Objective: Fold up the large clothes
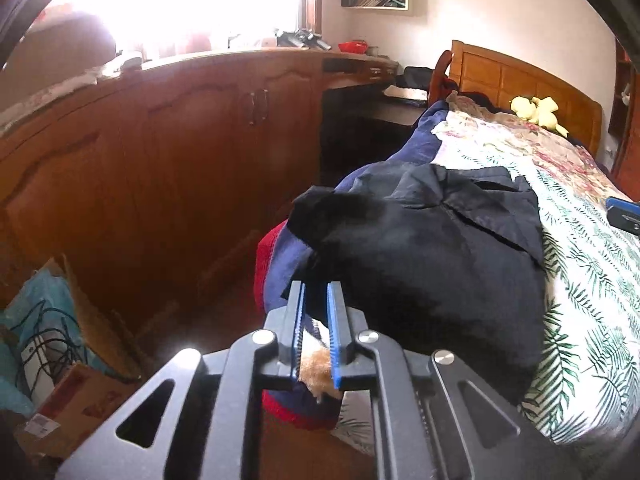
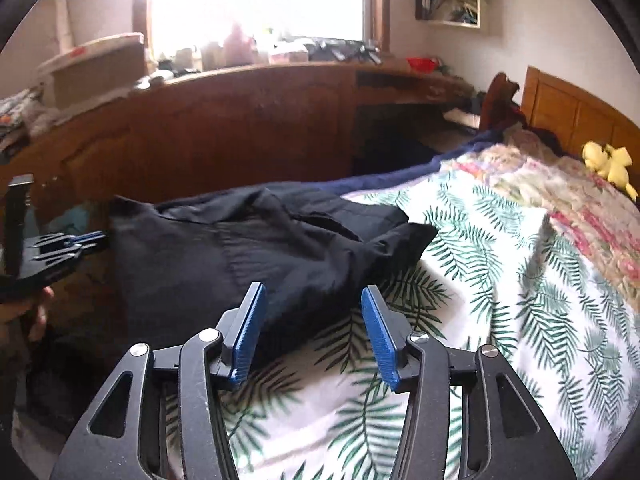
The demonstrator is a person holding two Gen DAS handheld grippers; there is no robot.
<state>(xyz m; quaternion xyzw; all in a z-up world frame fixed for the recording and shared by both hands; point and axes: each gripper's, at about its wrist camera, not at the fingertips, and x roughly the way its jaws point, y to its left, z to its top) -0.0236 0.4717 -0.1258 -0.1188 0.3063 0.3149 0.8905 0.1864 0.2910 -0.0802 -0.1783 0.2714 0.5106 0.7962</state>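
A large black garment [image 1: 432,248] lies spread on the bed's left side, partly hanging over the edge; it also shows in the right wrist view [image 2: 248,248]. My left gripper [image 1: 316,292] is nearly shut on the garment's near edge, with the black cloth between its blue pads. It shows at the far left of the right wrist view [image 2: 86,242], holding the garment's corner. My right gripper [image 2: 312,300] is open and empty, hovering just above the garment's near edge and the leaf-print sheet.
The bed has a white leaf-print sheet [image 2: 500,300], a floral quilt [image 2: 560,192] and a yellow plush toy [image 2: 608,164] by the wooden headboard. A navy-and-red blanket [image 1: 280,264] hangs off the bedside. Wooden cabinets [image 1: 160,160] stand left; cardboard boxes [image 1: 68,360] sit on the floor.
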